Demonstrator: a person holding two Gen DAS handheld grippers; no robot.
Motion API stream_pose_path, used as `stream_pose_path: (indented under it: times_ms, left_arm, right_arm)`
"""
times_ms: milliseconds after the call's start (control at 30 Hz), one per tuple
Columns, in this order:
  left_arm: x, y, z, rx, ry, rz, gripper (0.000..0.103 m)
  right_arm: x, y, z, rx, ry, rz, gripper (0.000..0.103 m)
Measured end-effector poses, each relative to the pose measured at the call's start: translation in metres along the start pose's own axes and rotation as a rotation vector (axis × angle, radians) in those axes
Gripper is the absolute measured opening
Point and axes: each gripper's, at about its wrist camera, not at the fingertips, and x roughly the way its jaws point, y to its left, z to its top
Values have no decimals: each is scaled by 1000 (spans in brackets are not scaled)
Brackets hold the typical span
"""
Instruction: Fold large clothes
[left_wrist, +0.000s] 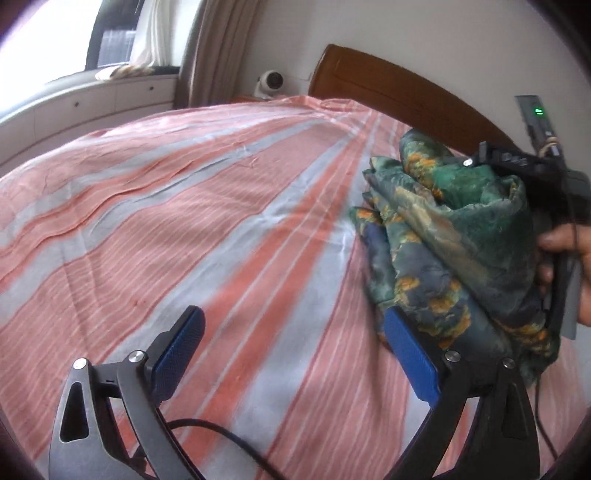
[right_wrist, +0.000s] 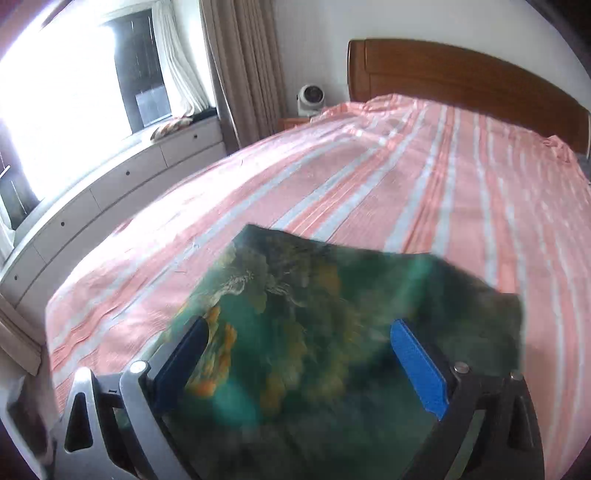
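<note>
My right claw (right_wrist: 295, 363) gripped the folded green garment (right_wrist: 332, 332) between widely parted pads, carrying it over the striped bed (right_wrist: 369, 184) — my left claw (left_wrist: 291, 362) spread empty, clearing the way.

Garment (left_wrist: 454, 236) over bed (left_wrist: 184, 221) at 3 o'clock; headboard (left_wrist: 388, 88) at 1; fan (left_wrist: 271, 82) at 12.
</note>
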Motion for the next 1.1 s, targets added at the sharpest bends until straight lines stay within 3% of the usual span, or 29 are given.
stream_pose_path:
  times_ms: [100, 167, 333, 600, 833, 933, 1000, 1067, 1100]
  left_arm:
    - [14, 13, 0, -52, 50, -27, 98]
    - [21, 23, -2, -88, 80, -38, 98]
    - [31, 28, 3, -104, 106, -16, 98]
    - [29, 24, 2, -72, 110, 15, 98]
    - [34, 21, -3, -36, 113, 37, 101]
    - [34, 20, -4, -14, 112, 26, 101]
    - [25, 23, 0, -27, 119, -27, 100]
    - [5, 24, 17, -84, 100, -125, 99]
    - [-9, 22, 32, -111, 64, -209, 99]
  right_arm:
    - [72, 18, -18, -62, 90, -52, 103]
    - [90, 22, -30, -80, 43, -87, 103]
    - [91, 18, -42, -69, -20, -88, 103]
    - [91, 22, -33, -84, -31, -113, 103]
    - [77, 39, -30, -115, -17, -198, 103]
    - [48, 44, -12, -125, -3, -219, 102]
    - [0, 39, -2, -89, -89, -193, 102]
    - [-65, 25, -6, -41, -201, -154, 103]
    - [-83, 18, -9, -30, -226, -148, 103]
